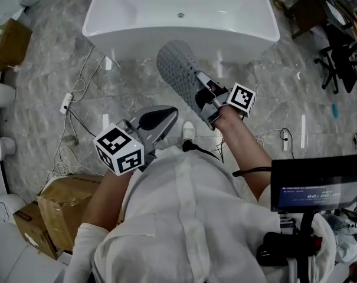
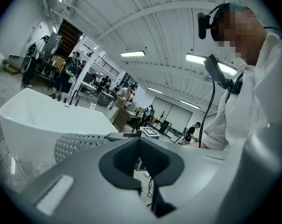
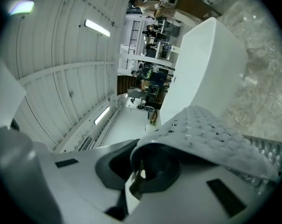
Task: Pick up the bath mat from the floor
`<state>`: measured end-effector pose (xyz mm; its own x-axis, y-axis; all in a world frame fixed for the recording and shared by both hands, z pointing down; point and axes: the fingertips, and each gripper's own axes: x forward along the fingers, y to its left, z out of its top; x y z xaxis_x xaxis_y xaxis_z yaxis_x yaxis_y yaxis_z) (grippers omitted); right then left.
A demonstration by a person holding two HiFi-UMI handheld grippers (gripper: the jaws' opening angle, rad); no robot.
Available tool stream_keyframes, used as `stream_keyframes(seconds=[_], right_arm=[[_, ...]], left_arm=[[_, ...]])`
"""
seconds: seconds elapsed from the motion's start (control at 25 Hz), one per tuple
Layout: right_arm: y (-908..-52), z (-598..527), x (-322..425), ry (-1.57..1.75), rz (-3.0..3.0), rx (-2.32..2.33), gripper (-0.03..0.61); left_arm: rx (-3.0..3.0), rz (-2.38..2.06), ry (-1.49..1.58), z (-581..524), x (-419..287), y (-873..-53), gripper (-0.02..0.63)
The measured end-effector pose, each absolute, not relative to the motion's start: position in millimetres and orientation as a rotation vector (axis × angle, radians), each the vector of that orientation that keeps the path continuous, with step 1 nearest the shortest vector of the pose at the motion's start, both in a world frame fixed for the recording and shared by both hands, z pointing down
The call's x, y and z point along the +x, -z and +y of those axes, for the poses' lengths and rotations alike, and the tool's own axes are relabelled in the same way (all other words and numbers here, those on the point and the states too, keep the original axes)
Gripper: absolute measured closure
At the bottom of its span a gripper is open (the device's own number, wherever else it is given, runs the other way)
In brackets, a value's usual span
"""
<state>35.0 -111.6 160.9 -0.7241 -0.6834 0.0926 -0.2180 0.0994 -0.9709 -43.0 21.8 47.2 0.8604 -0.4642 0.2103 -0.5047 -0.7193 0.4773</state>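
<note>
The grey bath mat (image 1: 177, 69) is held lifted off the floor (image 1: 42, 99), pinched in the right gripper (image 1: 200, 90); the left gripper (image 1: 168, 115) is closed, empty

Grey marbled floor (image 1: 42, 75) across the frame. Bears a white bathtub (image 1: 137, 16) at top centre. Holds loose, tangled white cables (image 1: 78, 119) and a plug block (image 1: 65, 103) at left. Carries cardboard boxes (image 1: 66, 214) at lower left, touching each other, another box (image 1: 7, 43) at upper left, a black chair (image 1: 340, 63) at upper right and a small teal object (image 1: 335, 110) near the right edge.
</note>
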Motion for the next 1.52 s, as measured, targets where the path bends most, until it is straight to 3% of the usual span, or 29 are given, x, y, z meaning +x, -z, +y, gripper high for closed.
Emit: stream_keyframes(seconds=[0.84,1.52], right_arm=[[-150,53,-7,1.581,1.984,-0.961,0.569],[-154,91,-19,1.599,2.014,-0.976,0.569]], left_arm=[[2.486,-0.683,-0.047,167,-130,-65,0.607],[2.457,-0.702,-0.05,193,-147,-70,0.607]])
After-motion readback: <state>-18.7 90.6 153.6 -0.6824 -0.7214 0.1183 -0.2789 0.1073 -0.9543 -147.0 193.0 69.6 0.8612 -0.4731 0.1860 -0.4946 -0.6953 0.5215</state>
